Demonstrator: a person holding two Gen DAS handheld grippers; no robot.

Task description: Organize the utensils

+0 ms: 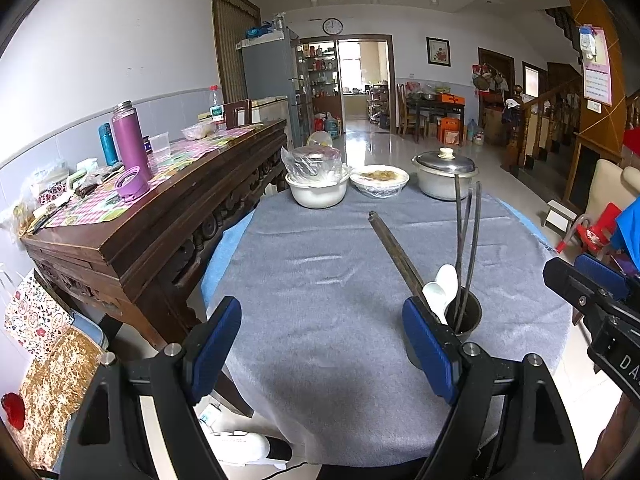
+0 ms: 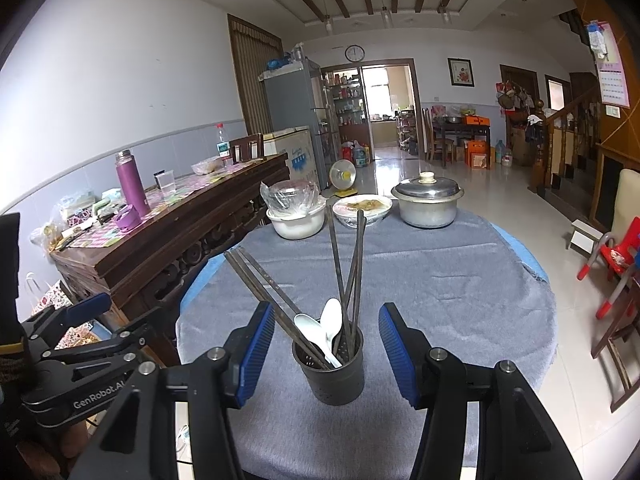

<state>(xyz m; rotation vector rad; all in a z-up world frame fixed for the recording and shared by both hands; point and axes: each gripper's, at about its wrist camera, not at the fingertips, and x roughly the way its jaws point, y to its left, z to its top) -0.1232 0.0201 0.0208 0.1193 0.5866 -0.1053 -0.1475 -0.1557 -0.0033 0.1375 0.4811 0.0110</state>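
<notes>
A dark perforated utensil holder (image 2: 330,368) stands near the front of a round table covered with a grey cloth (image 2: 420,280). It holds several dark chopsticks (image 2: 340,264) and two white spoons (image 2: 326,330). My right gripper (image 2: 326,354) is open, its blue pads on either side of the holder without touching it. My left gripper (image 1: 322,344) is open and empty, left of the holder (image 1: 464,316), whose chopsticks (image 1: 394,248) lean past its right pad. The left gripper also shows at the left of the right wrist view (image 2: 80,344).
At the table's far edge stand a white bowl with a bagged lid (image 2: 296,216), a plate of food (image 2: 362,208) and a lidded metal pot (image 2: 428,202). A dark wooden sideboard (image 2: 160,232) with a purple flask is close on the left. A red child's chair (image 2: 616,256) is on the right.
</notes>
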